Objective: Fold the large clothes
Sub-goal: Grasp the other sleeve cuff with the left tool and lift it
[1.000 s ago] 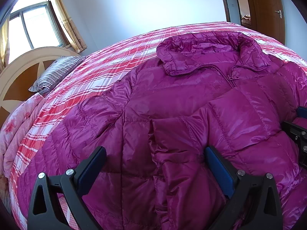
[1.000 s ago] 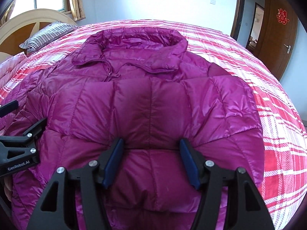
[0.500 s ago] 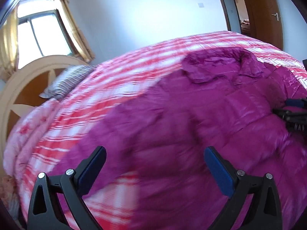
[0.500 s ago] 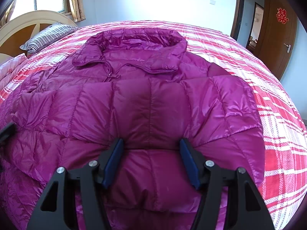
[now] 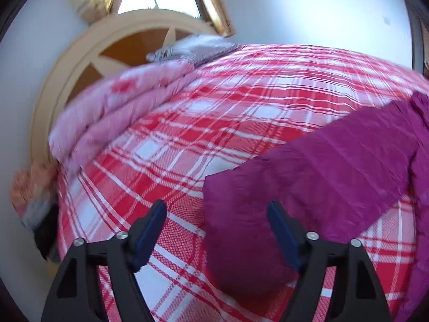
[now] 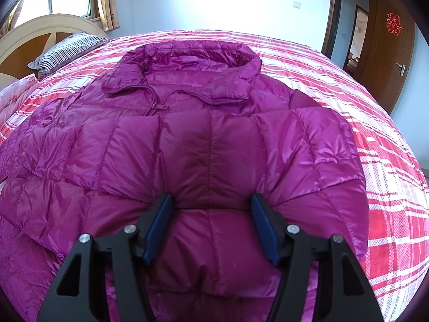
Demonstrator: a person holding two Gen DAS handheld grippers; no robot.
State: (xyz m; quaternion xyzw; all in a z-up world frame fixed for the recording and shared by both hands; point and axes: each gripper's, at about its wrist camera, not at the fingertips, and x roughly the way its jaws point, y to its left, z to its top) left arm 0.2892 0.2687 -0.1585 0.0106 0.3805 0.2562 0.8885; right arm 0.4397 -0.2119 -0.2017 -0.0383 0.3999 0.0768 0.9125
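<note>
The purple down jacket (image 6: 203, 145) is lying front-up on the red plaid bedspread (image 5: 187, 123), one sleeve folded across its chest. The right gripper (image 6: 211, 225) is clenching that fold; the left gripper (image 5: 215, 230), released and just narrowing, is approaching the outstretched sleeve (image 5: 308, 177). A headboard (image 5: 80, 61) is standing behind.
</note>
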